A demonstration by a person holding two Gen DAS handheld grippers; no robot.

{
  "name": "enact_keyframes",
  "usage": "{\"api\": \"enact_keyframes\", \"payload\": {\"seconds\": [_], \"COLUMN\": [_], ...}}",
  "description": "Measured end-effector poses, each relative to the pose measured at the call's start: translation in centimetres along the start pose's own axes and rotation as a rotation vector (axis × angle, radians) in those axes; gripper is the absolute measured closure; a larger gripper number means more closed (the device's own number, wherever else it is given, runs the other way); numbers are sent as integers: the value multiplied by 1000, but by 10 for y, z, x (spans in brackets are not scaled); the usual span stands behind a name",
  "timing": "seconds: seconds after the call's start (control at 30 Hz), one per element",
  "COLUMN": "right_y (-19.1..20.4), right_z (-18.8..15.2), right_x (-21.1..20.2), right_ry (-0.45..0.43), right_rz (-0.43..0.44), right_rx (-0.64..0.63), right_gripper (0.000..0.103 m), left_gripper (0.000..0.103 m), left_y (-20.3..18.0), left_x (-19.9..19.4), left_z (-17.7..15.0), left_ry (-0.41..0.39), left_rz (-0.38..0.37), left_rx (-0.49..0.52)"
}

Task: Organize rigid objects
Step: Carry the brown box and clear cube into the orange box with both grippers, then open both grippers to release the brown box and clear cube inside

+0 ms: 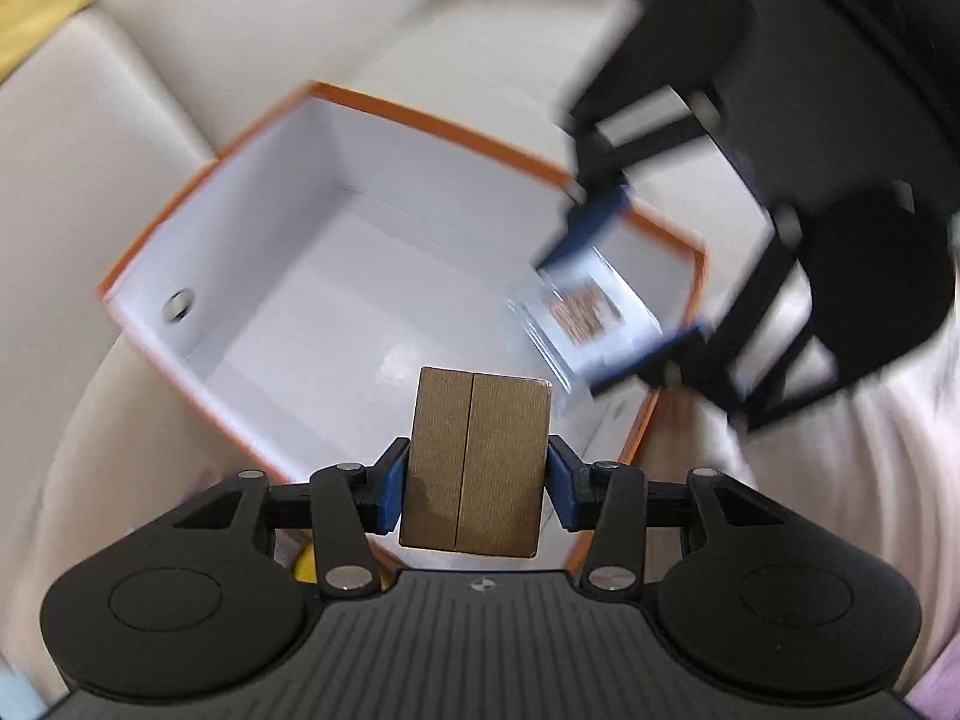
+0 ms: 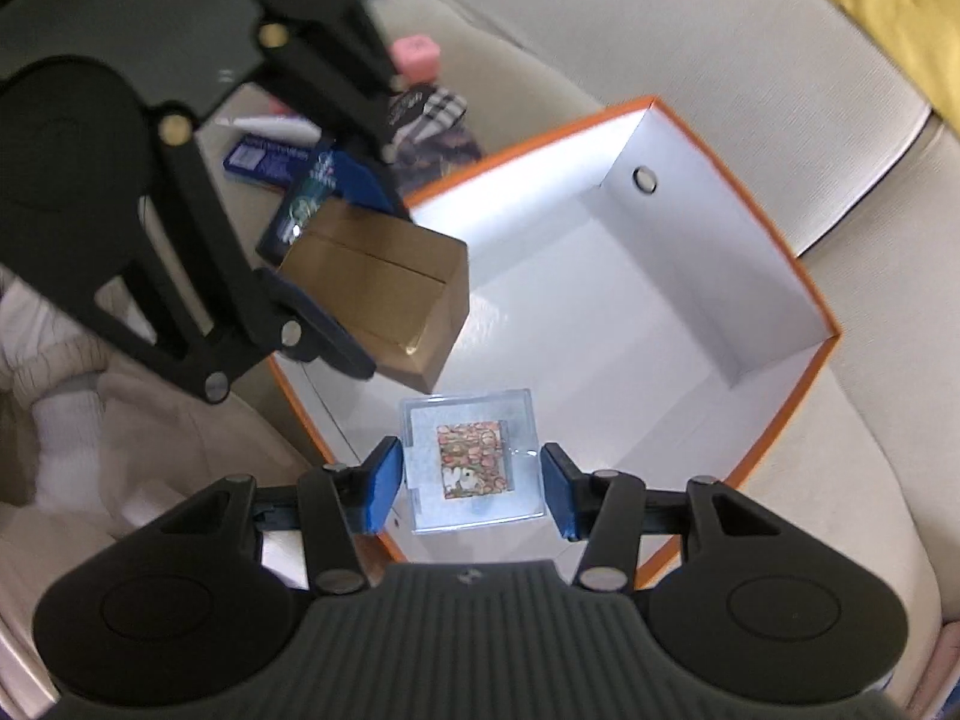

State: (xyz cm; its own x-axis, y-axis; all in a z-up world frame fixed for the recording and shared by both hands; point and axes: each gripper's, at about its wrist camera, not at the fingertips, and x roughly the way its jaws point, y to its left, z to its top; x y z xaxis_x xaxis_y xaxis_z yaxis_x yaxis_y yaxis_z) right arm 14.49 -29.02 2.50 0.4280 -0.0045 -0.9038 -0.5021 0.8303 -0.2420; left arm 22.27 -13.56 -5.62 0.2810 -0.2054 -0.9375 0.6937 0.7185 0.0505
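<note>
An open white box with an orange rim (image 1: 288, 180) sits on a cream sofa. My left gripper (image 1: 474, 483) is shut on a gold rectangular box (image 1: 474, 456), held over the near edge of the open box. In the right wrist view the gold box (image 2: 384, 294) hangs at the open box's (image 2: 690, 252) left rim. My right gripper (image 2: 471, 489) is shut on a clear plastic case with a patterned insert (image 2: 474, 462), above the box floor near the front corner. From the left wrist view that case (image 1: 594, 312) appears blurred at the box's right side.
Left of the box lie blue packets (image 2: 270, 159), a dark patterned pouch (image 2: 426, 114) and a pink block (image 2: 414, 51). A yellow cushion (image 2: 888, 12) sits at the sofa's back. A person's white sock (image 2: 60, 438) shows at the left. A metal eyelet (image 2: 645, 179) marks one box wall.
</note>
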Motion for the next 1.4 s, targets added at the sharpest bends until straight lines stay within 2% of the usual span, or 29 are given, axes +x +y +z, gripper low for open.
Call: {"api": "enact_keyframes", "payload": {"seconds": [0.17,0.47,0.53,0.63,0.77,0.83,0.9,1.07,1.17,1.3,1.4], "right_y": [-11,-29,-32,-33,-29,-31,-32,-32,-29,-28,-28], "right_z": [-4,1,3,7,10,11,12,13,16,19,19], "right_x": [25,66,73,82,93,95,97,102,105,103,96], "right_ry": [-2,49,55,55,78,82,87,84,102,105,106], "right_rz": [59,180,213,255,289,298,310,364,402,369,341], "right_rx": [-2,-58,-52,-51,-53,-39,-24,19,32,40,50], "right_gripper": [51,51,51,51,51,51,51,50,53,49,51], "left_gripper": [50,50,50,50,48,48,52,59,61,61,61], "left_y": [2,22,25,31,40,46,53,63,60,68,73], "left_x": [35,81,86,90,95,94,92,91,91,80,65], "left_z": [4,9,10,13,13,11,9,3,4,2,-3], "left_ry": [86,214,216,215,209,193,179,154,154,92,30], "left_rz": [-48,-185,-203,-262,-265,-303,-342,-369,-341,-298,-255], "left_rx": [207,223,221,194,158,111,54,-51,-62,-123,-182]}}
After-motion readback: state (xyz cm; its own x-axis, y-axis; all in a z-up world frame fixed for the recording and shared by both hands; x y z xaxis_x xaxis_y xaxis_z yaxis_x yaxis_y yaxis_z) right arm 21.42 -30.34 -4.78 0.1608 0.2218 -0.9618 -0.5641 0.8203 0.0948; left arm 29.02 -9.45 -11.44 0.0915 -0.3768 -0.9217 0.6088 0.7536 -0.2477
